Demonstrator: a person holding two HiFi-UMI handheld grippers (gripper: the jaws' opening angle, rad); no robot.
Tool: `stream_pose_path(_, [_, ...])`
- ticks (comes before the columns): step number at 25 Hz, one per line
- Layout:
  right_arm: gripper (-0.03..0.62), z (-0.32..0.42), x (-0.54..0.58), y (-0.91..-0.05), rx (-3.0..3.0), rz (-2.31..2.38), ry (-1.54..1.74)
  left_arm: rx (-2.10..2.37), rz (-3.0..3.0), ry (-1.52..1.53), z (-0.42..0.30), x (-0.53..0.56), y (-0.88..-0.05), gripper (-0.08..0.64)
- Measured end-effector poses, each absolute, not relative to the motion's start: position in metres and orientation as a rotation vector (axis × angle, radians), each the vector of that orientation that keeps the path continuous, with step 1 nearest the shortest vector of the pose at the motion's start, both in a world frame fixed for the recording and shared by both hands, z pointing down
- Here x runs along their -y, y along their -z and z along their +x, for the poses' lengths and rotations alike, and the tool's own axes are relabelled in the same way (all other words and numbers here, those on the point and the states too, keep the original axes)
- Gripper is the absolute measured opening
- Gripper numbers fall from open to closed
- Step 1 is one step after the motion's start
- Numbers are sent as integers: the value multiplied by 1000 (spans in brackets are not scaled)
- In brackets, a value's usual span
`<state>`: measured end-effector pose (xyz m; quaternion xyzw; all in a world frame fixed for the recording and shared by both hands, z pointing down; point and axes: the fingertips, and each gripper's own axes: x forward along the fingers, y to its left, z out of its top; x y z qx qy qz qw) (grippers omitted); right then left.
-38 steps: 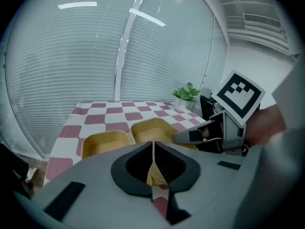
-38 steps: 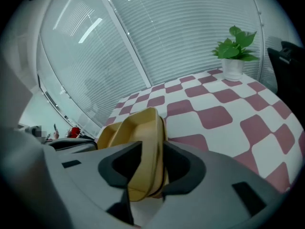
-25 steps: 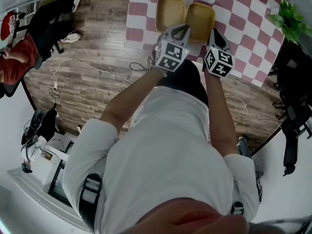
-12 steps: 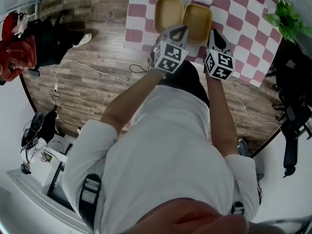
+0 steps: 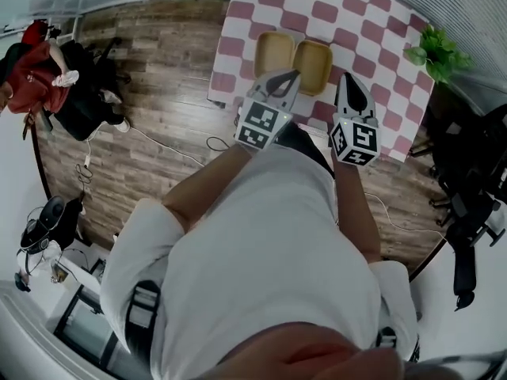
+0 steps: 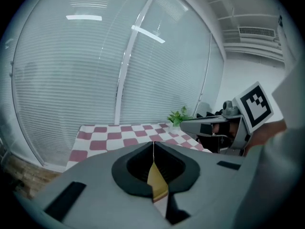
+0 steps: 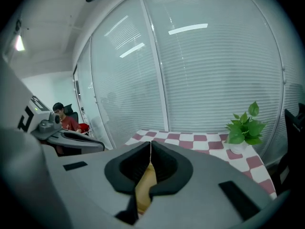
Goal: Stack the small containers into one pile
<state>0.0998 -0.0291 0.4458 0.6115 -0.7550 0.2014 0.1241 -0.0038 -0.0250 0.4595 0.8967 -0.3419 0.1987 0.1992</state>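
Hovering shut and empty, left gripper (image 5: 290, 75) at six o'clock of the two side-by-side containers (image 5: 276, 54) on the checked table (image 5: 372, 22), right gripper (image 5: 348, 79) at four. Risking a shove, not a grip, if lowered unopened.

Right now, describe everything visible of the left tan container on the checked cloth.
The left tan container is a shallow squarish tray with rounded corners and a raised rim, matte like moulded pulp. It sits upright, open and empty on the checked cloth, its right edge against the second container.
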Motion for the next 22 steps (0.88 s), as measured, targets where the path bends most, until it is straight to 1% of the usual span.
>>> stream_pose_path(7, [34, 80, 36, -433, 2249, 1740, -570, 991, 2516, -534, -12, 32, -445, 37])
stream_pose_path(18, [34, -14, 51, -425, 2452, 1451, -558, 1265, 2379, -494, -95, 30, -437, 37])
stream_pose_path(22, [34, -40, 53, -427, 2478, 1379, -573, 1309, 2340, -485, -114, 30, -436, 37])
